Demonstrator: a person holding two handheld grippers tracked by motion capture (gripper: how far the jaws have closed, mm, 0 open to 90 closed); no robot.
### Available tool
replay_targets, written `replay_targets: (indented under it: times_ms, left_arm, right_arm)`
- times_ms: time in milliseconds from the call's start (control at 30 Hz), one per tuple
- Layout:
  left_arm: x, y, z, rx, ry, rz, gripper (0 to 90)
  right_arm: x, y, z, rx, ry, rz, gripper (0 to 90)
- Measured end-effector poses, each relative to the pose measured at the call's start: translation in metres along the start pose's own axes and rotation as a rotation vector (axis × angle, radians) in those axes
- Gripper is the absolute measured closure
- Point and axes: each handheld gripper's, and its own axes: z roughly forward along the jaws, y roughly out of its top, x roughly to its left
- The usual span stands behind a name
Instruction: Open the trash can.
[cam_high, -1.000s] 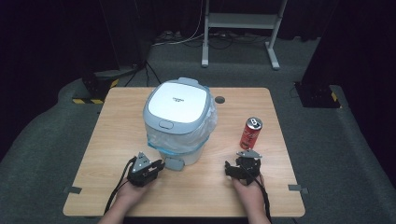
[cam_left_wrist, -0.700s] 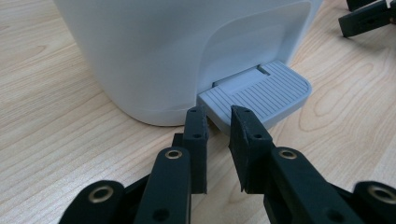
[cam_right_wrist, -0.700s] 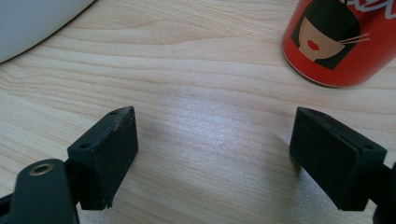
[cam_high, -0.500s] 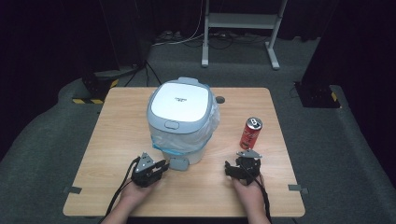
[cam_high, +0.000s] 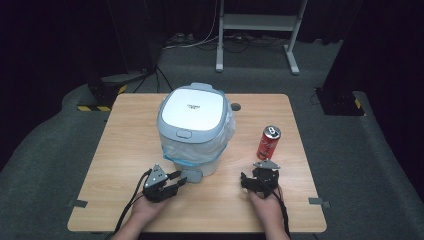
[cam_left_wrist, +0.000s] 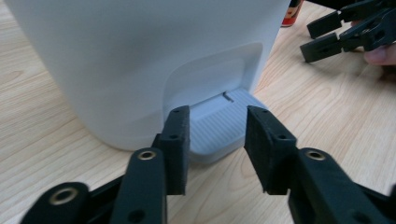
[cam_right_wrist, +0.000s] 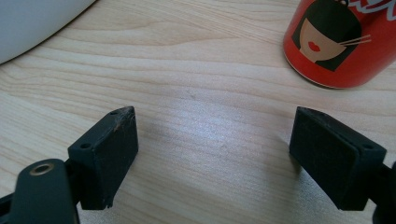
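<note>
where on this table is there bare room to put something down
The widest free patch is the left side of the table, between its left edge and the bin. Another lies behind the can, toward the far right corner. It is crowded along the near edge: the left gripper at the bin's pedal, and the right gripper before the can.

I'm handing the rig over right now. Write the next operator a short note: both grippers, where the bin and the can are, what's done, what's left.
Left gripper: fingers have just been opening, now apart at the bin's grey pedal, pressing nothing.
Right gripper: open, empty, resting on the table near the red can.
Bin: mid-table, lid shut, bag liner showing under the rim.
Done: nothing visible; the can stands upright to the bin's right.
Left, probably: press the pedal to lift the lid, then drop the can in.
</note>
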Motion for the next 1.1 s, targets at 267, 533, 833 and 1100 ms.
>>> replay_targets:
  times_ms: [267, 533, 833, 1100]
  left_arm:
    - [-0.005, 0.003, 0.016, 0.004, 0.003, 0.023, 51.3]
    - [-0.010, 0.004, 0.024, 0.019, 0.018, 0.042, 70.6]
    - [-0.010, 0.000, 0.025, 0.016, 0.012, 0.045, 72.2]
    - [-0.008, 0.001, 0.025, 0.028, 0.001, 0.033, 72.3]
  right_arm:
    - [0.000, 0.003, 0.003, 0.000, -0.008, 0.007, 15.2]
    - [0.000, 0.000, 0.001, -0.002, -0.018, 0.012, 15.4]
    - [0.001, -0.001, -0.001, 0.001, -0.018, 0.016, 15.6]
    - [0.001, -0.001, -0.001, -0.002, -0.019, 0.013, 15.6]
